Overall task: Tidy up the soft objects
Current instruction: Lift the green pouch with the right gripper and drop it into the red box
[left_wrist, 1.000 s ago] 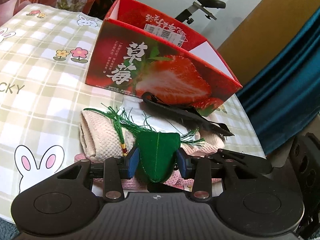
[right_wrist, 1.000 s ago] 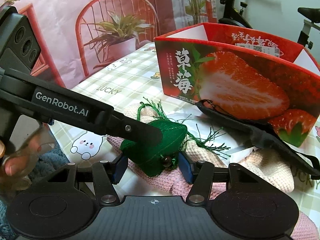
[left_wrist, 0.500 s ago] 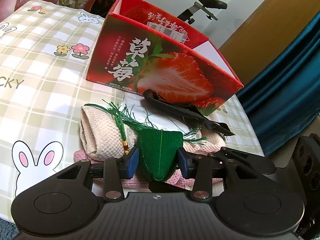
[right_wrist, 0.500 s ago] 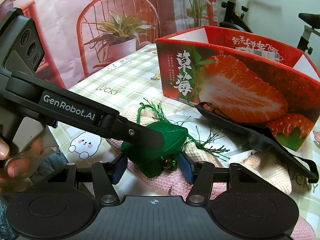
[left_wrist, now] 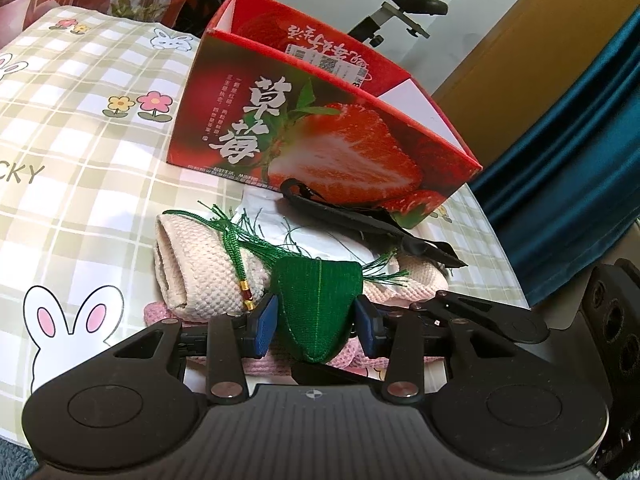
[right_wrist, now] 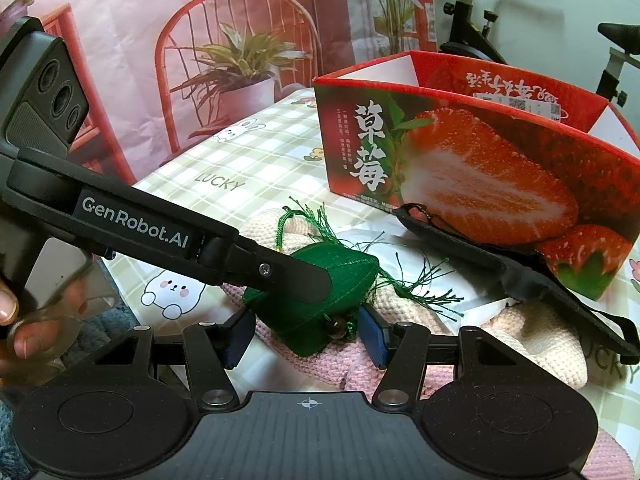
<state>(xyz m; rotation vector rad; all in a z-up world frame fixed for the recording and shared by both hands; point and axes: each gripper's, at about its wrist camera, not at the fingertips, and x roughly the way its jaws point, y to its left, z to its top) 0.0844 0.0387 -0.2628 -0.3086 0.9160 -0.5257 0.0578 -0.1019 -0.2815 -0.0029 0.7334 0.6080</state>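
Observation:
A green fabric sachet (left_wrist: 318, 304) with green tassels sits on a cream knitted cloth (left_wrist: 200, 264) and a pink knitted cloth (right_wrist: 320, 364). My left gripper (left_wrist: 316, 322) is shut on the green sachet, blue pads pressing its sides. My right gripper (right_wrist: 306, 336) stands open around the same sachet (right_wrist: 344, 272); its pads are beside it, apart from it. In the right wrist view a finger of the left gripper (right_wrist: 280, 276) lies across the sachet. A black eye mask (left_wrist: 360, 220) lies behind, against the red strawberry box (left_wrist: 320, 128).
The open strawberry box (right_wrist: 460, 168) stands on a checked bunny tablecloth (left_wrist: 80, 152). An exercise bike (right_wrist: 500, 20) and a printed backdrop stand behind the table. A blue curtain (left_wrist: 580, 160) hangs at the right. The table edge is near, at my left.
The left gripper's pads have closed in a little on the green sachet. Both views have shifted slightly; the objects on the table have not moved.

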